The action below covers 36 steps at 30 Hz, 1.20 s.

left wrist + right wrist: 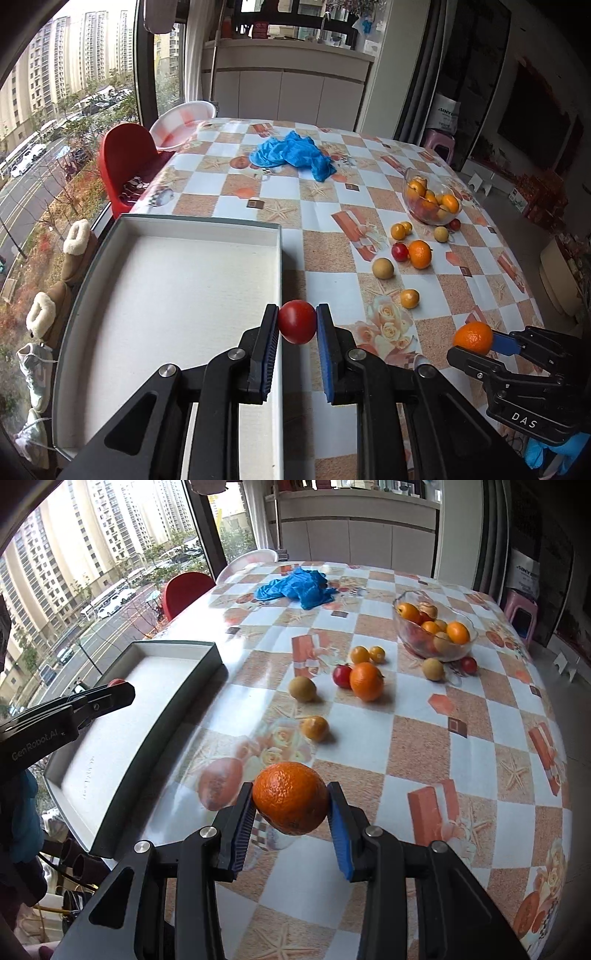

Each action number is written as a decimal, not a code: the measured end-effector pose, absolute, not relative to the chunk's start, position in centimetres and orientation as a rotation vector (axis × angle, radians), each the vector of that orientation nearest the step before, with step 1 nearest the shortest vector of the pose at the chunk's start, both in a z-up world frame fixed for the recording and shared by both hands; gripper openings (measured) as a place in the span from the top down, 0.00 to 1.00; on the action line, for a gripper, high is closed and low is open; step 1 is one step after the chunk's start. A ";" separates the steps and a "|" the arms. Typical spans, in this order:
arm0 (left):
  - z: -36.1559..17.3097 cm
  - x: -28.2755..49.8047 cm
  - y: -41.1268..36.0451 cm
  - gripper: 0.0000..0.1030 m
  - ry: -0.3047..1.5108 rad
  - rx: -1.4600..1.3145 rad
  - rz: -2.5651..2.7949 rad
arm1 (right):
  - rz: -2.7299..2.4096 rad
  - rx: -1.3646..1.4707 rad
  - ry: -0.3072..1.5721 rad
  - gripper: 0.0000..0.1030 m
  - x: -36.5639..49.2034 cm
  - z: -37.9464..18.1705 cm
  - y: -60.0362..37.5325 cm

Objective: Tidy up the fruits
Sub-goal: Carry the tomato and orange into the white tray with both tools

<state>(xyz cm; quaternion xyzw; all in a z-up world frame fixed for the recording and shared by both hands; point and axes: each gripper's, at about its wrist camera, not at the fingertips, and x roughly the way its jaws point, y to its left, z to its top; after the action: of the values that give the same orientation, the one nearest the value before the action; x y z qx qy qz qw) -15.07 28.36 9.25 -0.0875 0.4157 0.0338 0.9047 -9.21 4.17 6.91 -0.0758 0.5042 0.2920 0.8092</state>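
Note:
My left gripper [297, 321] is shut on a red tomato-like fruit [297, 322], held above the right rim of the shallow white tray [166, 295]. My right gripper [290, 799] is shut on an orange [290, 797] above the table, to the right of the tray [147, 716]. The right gripper also shows in the left wrist view [476, 341]. Loose fruits lie on the table: an orange [366, 681], a red fruit [341, 675], a brownish fruit [302, 688] and a small yellow fruit [315, 728]. A glass bowl [469, 642] holds several more fruits.
A crumpled blue cloth [291, 155] lies at the far side of the table. A red chair [125, 158] and a white basin [181, 122] stand at the far left by the window. The table's left edge runs along the tray.

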 end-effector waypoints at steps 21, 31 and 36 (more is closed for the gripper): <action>5.7 -18.1 38.2 0.79 0.964 -0.158 0.235 | 0.860 -0.299 1.086 0.60 -11.9 8.2 18.3; 2.1 -18.3 38.7 0.79 1.038 -0.172 0.239 | 0.905 -0.397 1.166 0.60 -13.6 4.5 22.5; 1.9 -18.4 38.1 0.79 1.025 -0.136 0.238 | 0.911 -0.450 1.163 0.59 -13.9 3.9 23.3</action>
<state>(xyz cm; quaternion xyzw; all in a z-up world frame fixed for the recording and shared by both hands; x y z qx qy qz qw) -18.42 38.10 1.89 -0.0649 0.4888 0.1134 0.8626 -13.95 23.29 3.94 -0.2034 0.5255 0.4114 0.7165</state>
